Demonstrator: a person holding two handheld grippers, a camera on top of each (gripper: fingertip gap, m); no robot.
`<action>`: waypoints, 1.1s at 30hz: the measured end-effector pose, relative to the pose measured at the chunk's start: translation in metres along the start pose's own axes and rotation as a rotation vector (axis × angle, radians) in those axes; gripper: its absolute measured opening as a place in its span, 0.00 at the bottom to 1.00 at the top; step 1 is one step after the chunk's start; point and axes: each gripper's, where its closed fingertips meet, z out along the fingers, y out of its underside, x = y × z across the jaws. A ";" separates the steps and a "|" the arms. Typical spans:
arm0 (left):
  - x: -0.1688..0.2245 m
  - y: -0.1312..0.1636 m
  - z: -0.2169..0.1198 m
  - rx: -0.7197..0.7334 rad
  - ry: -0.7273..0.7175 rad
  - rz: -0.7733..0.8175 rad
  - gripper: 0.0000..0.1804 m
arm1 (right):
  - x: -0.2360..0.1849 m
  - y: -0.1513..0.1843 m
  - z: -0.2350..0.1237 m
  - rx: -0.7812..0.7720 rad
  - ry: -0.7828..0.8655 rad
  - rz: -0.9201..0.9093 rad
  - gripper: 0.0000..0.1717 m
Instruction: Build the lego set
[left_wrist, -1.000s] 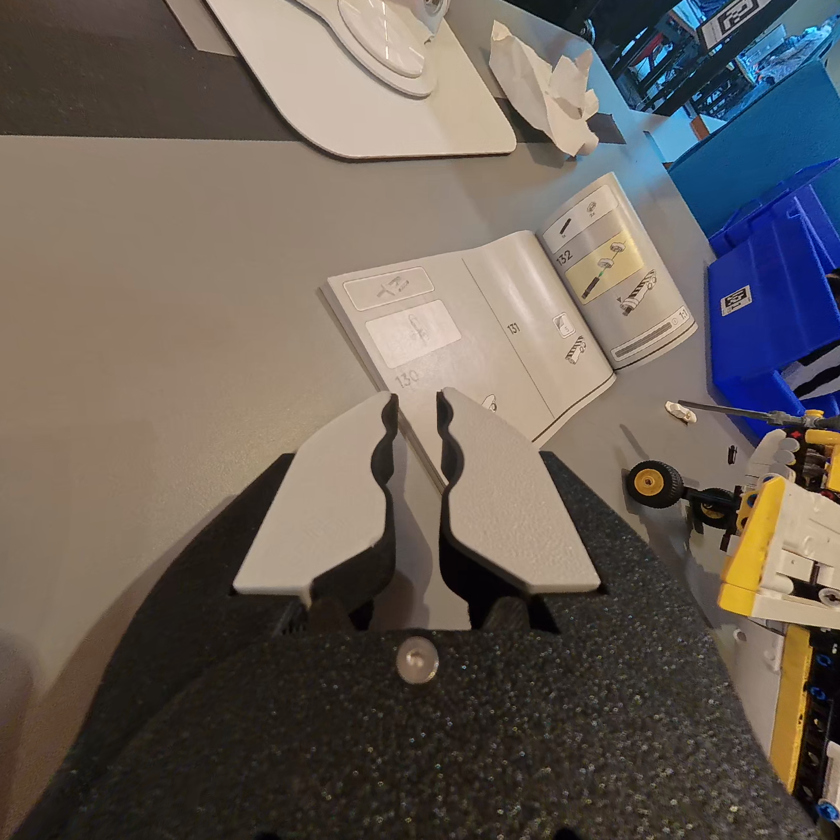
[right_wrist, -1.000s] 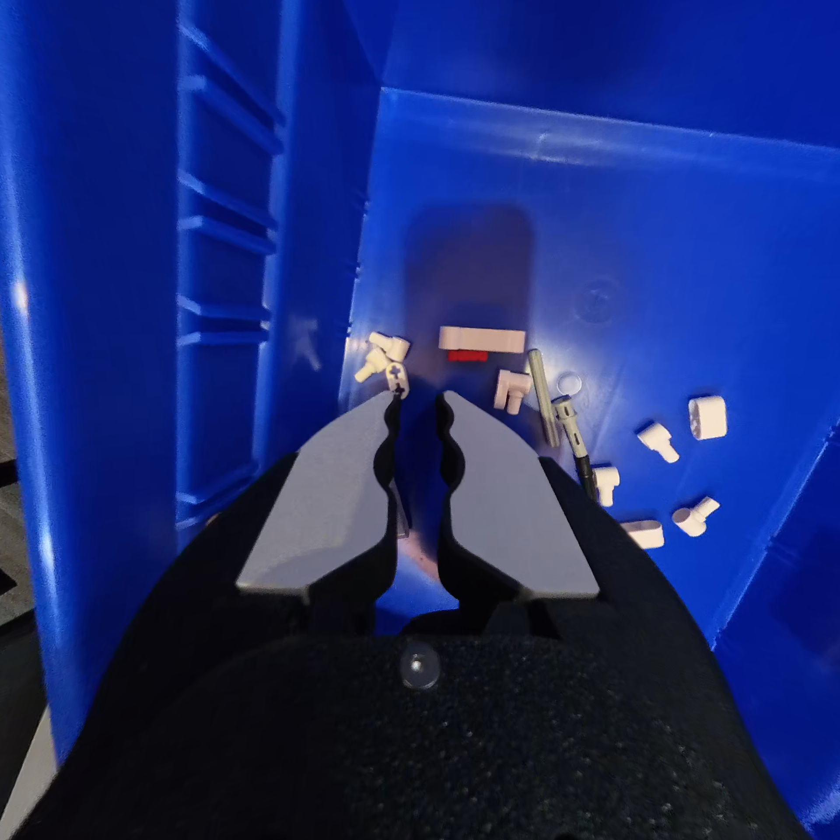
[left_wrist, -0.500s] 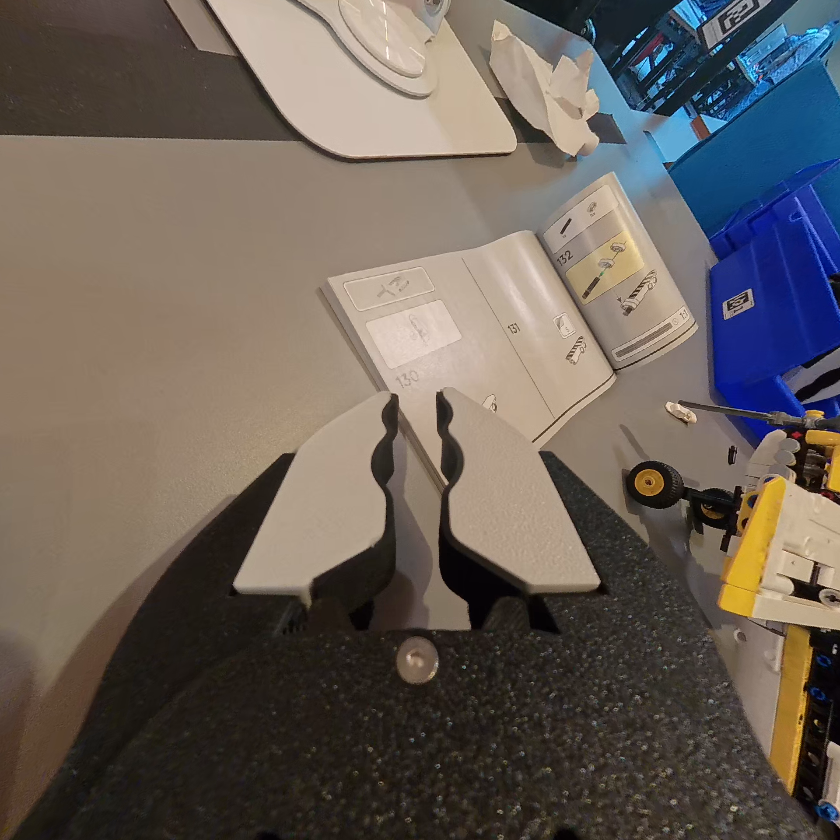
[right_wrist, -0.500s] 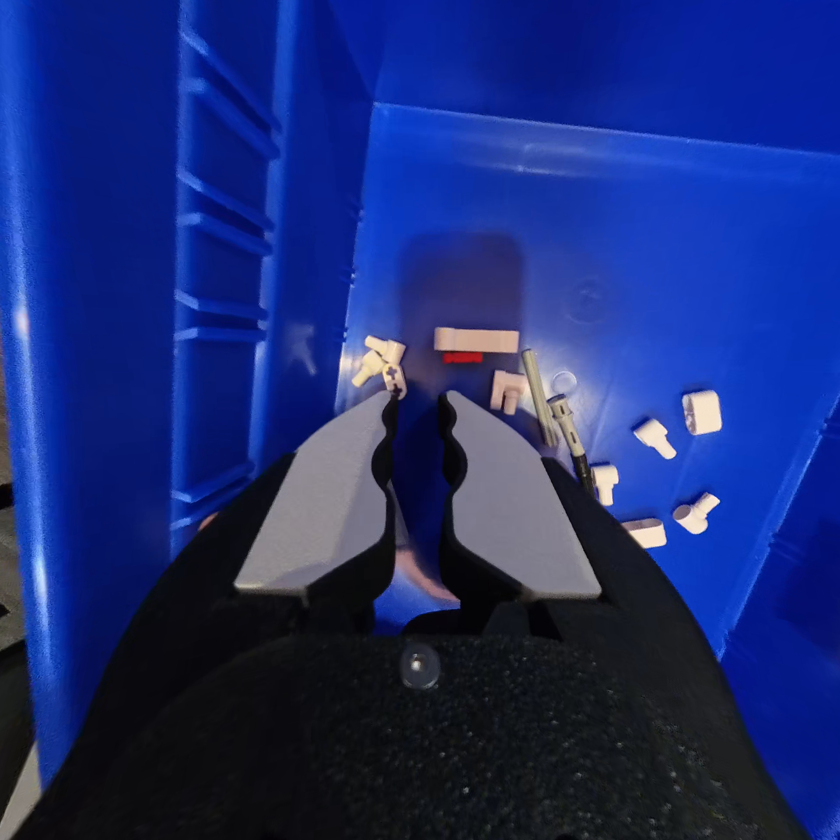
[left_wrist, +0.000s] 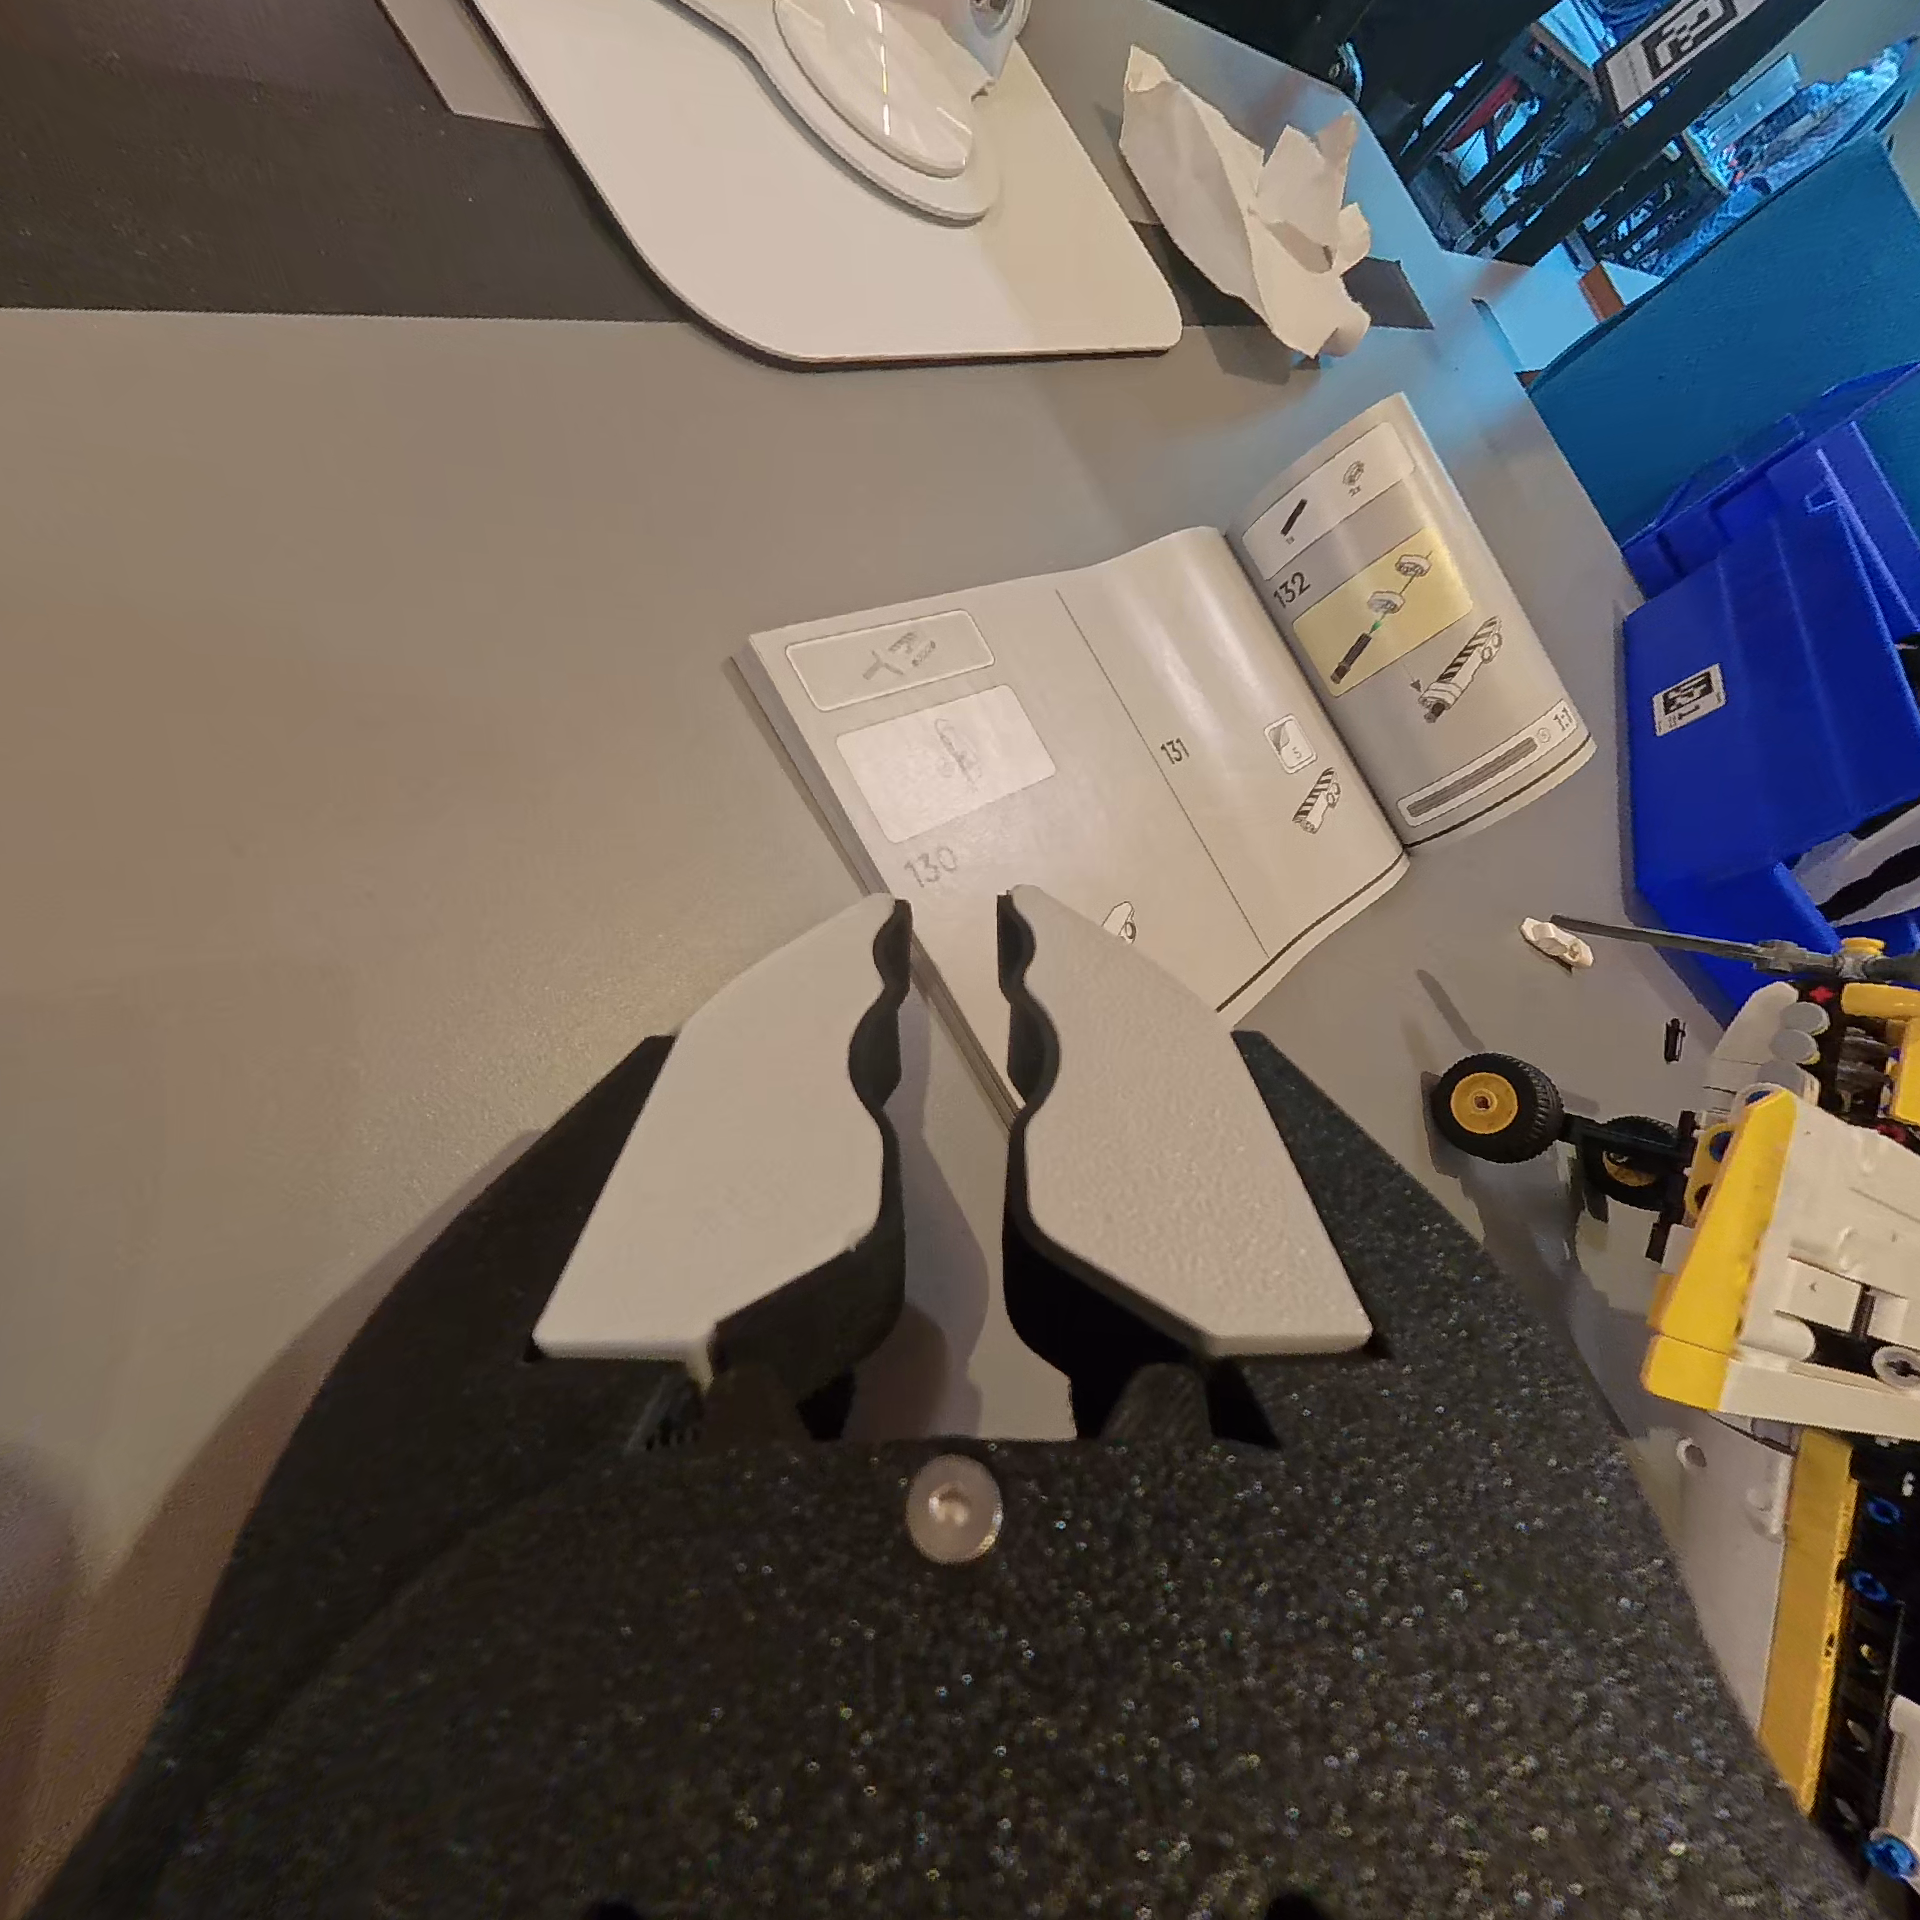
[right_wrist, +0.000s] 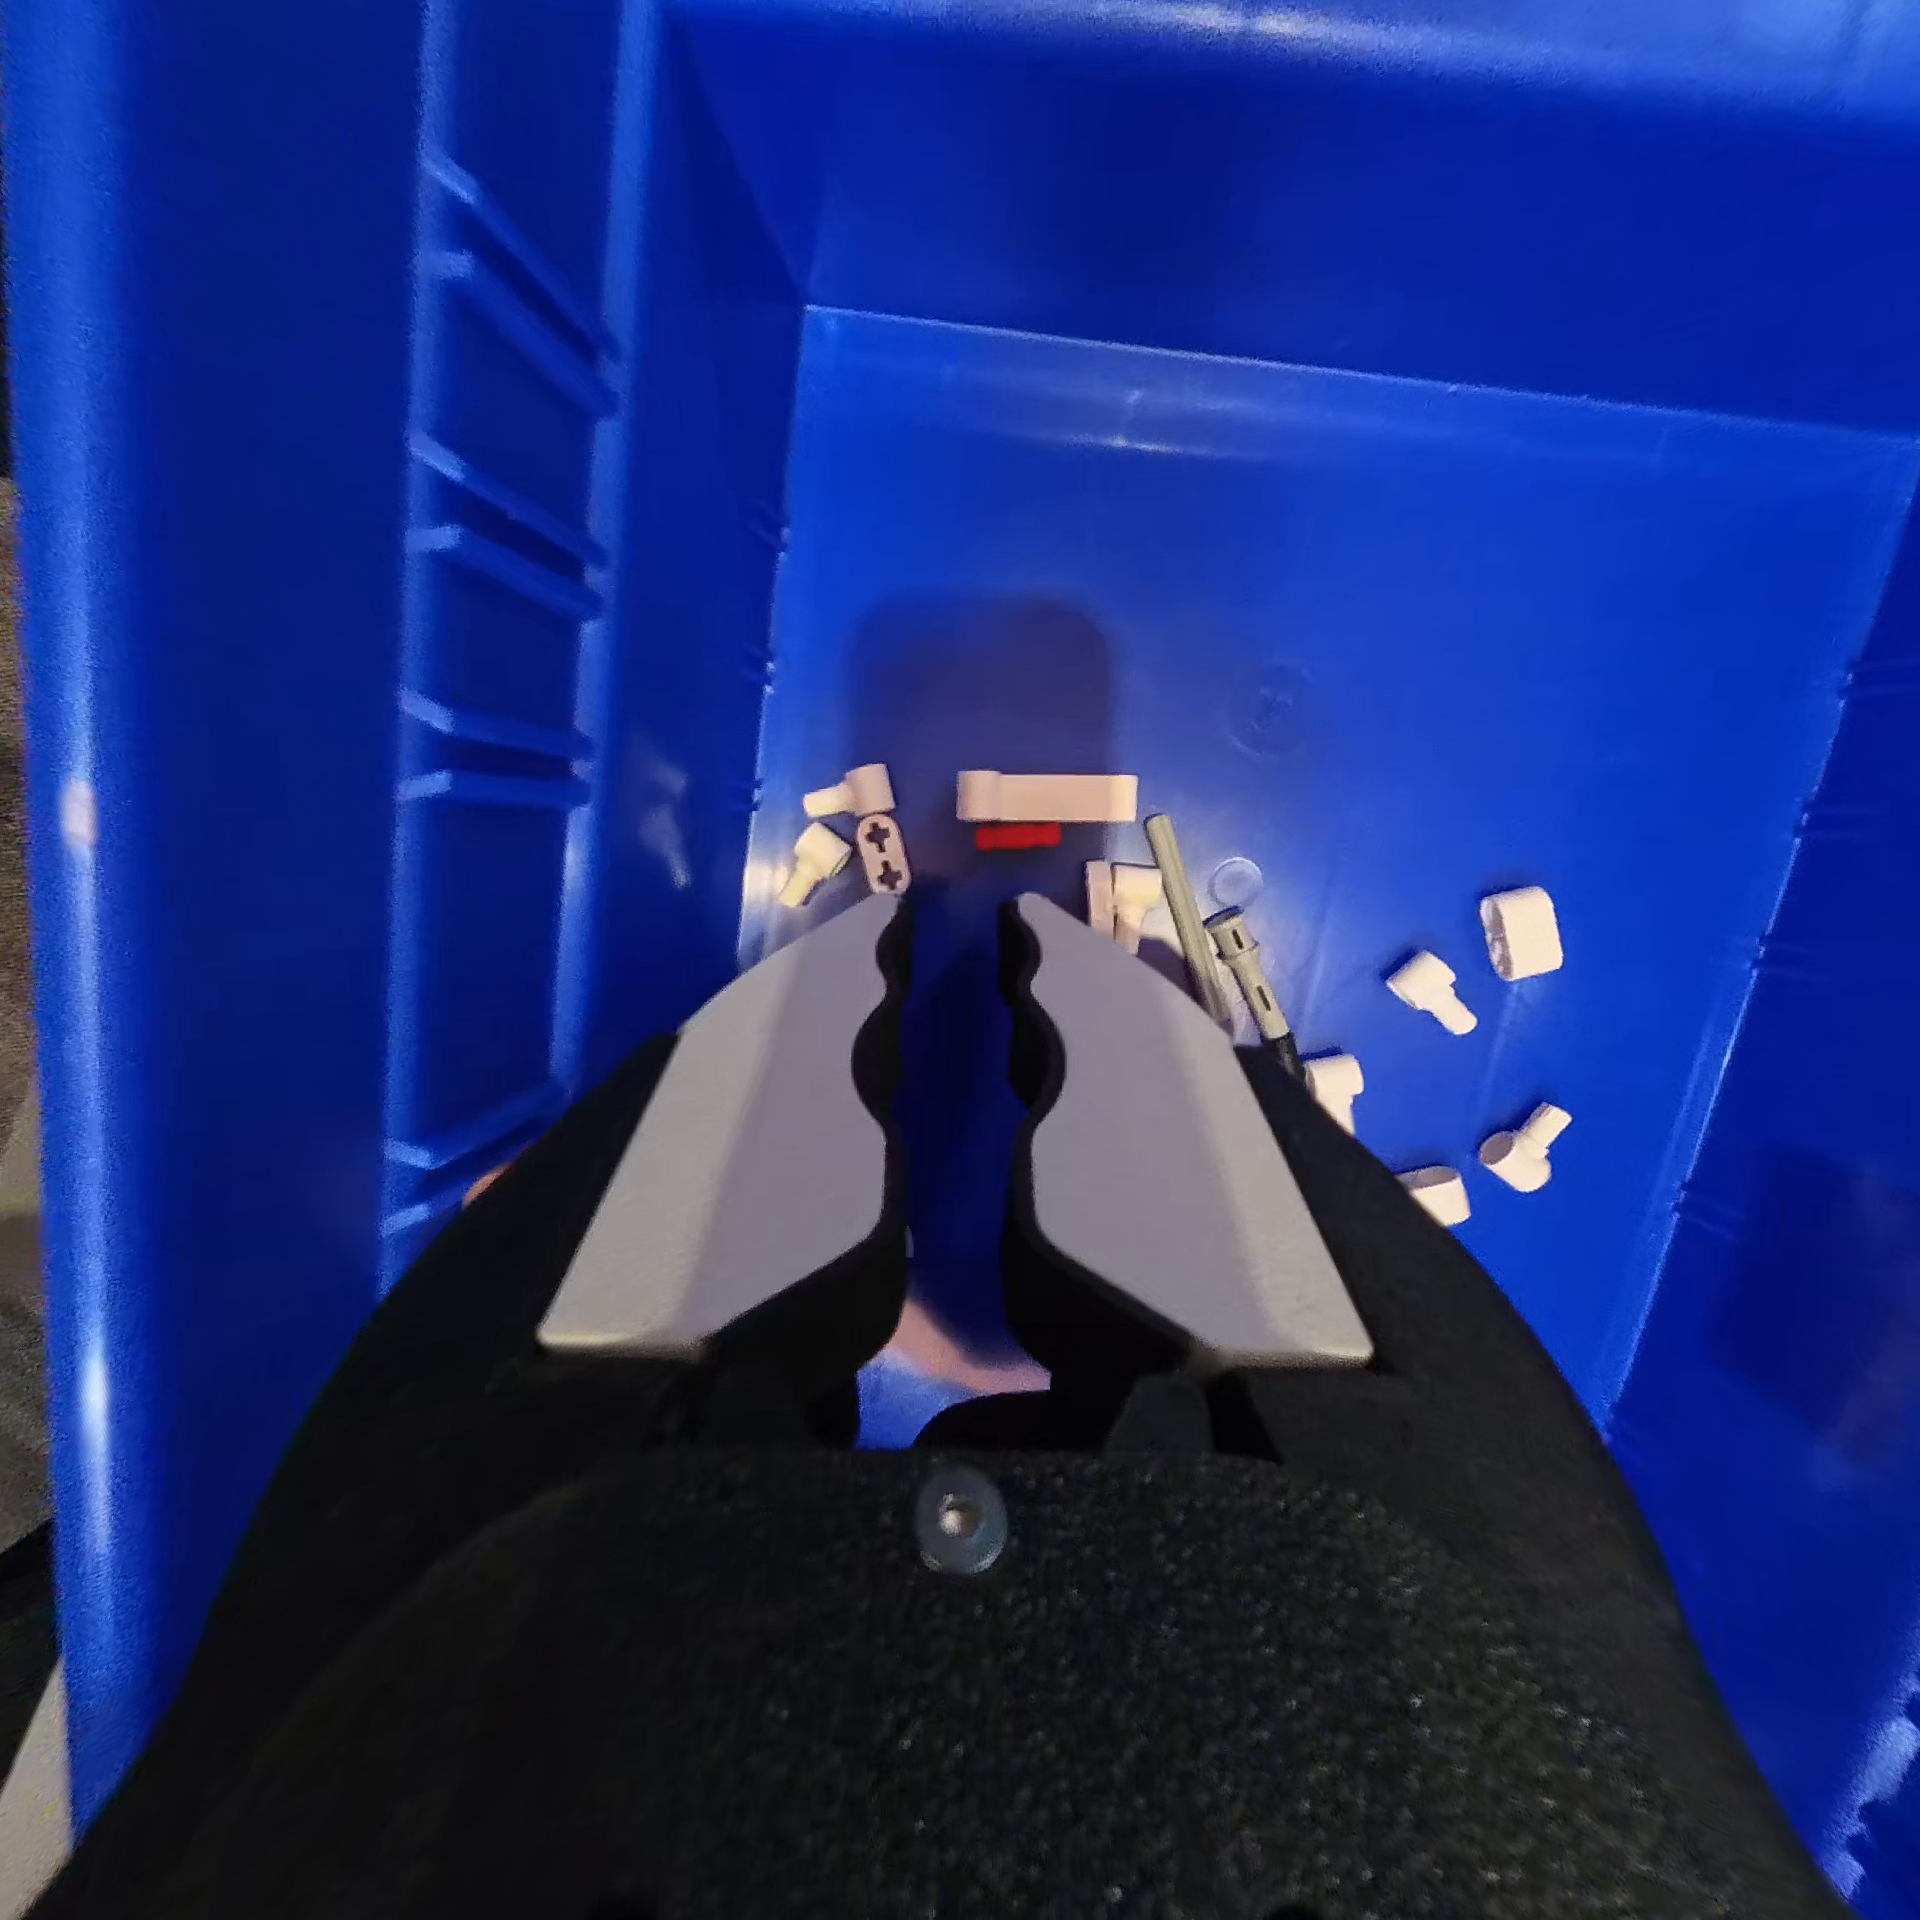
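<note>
My right gripper (right_wrist: 956, 914) is open and empty inside a blue bin (right_wrist: 520, 623), just above its floor. Right ahead of the fingertips lie a white beam (right_wrist: 1044, 798) and a small red piece (right_wrist: 1016, 837). A grey two-hole connector (right_wrist: 883, 854) lies by the left fingertip, and a grey axle (right_wrist: 1190, 914) lies to the right. My left gripper (left_wrist: 954, 909) is open and empty over the grey table (left_wrist: 364, 727), its tips above the near corner of an open instruction booklet (left_wrist: 1091, 727).
Several small white pieces (right_wrist: 1522, 935) are scattered at the right of the bin floor. In the left wrist view a yellow and white brick model (left_wrist: 1787, 1247) with a wheel (left_wrist: 1493, 1104) stands at the right. Blue bins (left_wrist: 1766, 675), crumpled paper (left_wrist: 1257, 197) and a white base plate (left_wrist: 831, 208) are farther off.
My right gripper has shifted slightly inside the bin, so the bin floor sits a little lower in view. Its jaws stay apart on nothing. The left gripper has not moved.
</note>
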 end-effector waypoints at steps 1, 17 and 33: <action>0.000 0.000 0.000 0.000 0.000 0.000 0.09 | -0.002 0.001 0.001 -0.010 -0.011 -0.003 0.09; 0.002 0.001 0.000 -0.003 -0.005 0.023 0.09 | 0.000 -0.010 0.008 0.002 -0.017 0.034 0.10; 0.005 0.003 0.001 -0.016 0.011 0.041 0.09 | 0.009 -0.029 0.018 -0.023 0.049 0.006 0.17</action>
